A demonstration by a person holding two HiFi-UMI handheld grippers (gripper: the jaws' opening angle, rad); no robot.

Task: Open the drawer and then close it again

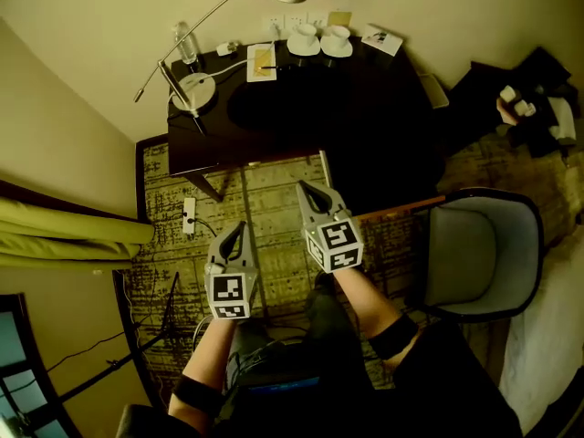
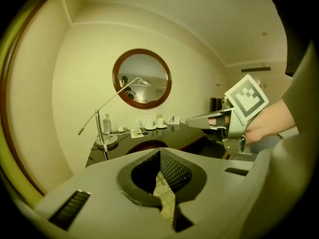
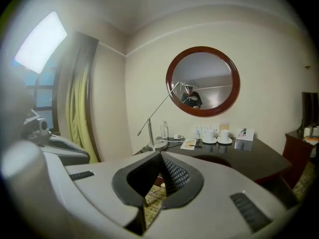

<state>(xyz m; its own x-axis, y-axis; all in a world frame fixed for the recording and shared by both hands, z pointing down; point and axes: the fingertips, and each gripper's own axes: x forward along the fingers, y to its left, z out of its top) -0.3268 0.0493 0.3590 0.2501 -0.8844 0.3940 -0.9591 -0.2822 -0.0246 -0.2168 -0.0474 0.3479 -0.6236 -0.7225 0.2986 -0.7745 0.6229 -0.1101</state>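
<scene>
The drawer cannot be told apart from the dark desk (image 1: pixel 365 117) it belongs to; the desk's near edge shows as one unbroken line, with nothing pulled out from it. The desk stands against the wall under a round mirror (image 2: pixel 142 78). On its far side are a lamp (image 1: pixel 194 88) with a long thin arm, a bottle (image 1: pixel 185 42), a notepad (image 1: pixel 261 62), two cups (image 1: pixel 304 36) on saucers and a small card (image 1: pixel 381 38). Both grippers are held in the air short of the desk, over the patterned carpet (image 1: pixel 274 208), and touch nothing. The left gripper (image 1: pixel 239 228) has its jaws pressed together with nothing between them. The right gripper (image 1: pixel 304 188) is nearer the desk's edge and points at it, its jaws likewise pressed together and empty. A chair (image 1: pixel 474 254) stands to the right of the hands, just beside the desk's corner. A power strip (image 1: pixel 189 215) lies on the carpet to the left, and a yellow-green curtain (image 1: pixel 64 235) hangs at the far left.
</scene>
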